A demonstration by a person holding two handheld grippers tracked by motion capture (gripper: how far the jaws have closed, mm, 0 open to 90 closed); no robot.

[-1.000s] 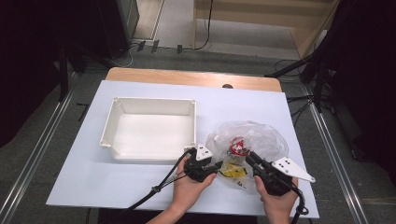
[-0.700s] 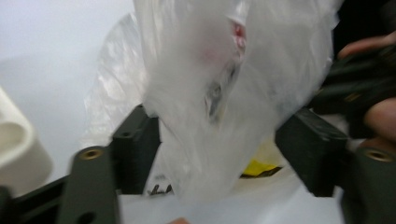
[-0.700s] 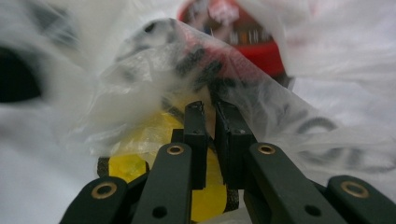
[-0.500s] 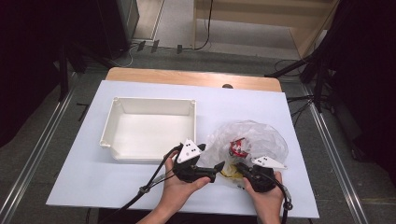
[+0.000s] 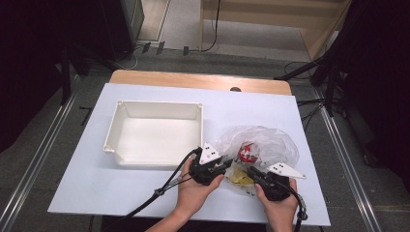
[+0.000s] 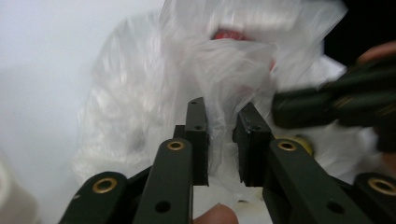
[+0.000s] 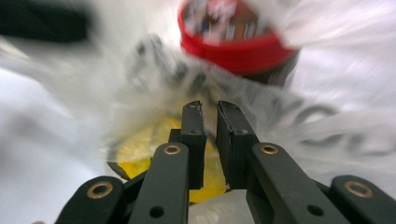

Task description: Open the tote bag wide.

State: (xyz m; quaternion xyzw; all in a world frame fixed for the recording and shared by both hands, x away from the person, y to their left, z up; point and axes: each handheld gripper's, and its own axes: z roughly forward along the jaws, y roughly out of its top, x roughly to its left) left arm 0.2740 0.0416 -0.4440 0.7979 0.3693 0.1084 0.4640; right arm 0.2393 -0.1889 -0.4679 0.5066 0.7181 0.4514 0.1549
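Clear plastic bag (image 5: 261, 145): on the table (image 5: 87, 188), just right of the white tray (image 5: 154, 133); holds a red-lidded container (image 5: 247, 152) and a yellow item (image 5: 240, 178). Left tongs (image 5: 226, 166): parted, bag film between jaws. Right tongs (image 5: 251, 171): narrowly parted at the bag's near edge, grip cannot be told.

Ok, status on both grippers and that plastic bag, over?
Left gripper part open, film between its jaws. Right gripper nearly shut at the plastic bag. Red-lidded tub and yellow item inside. White tray stands apart.
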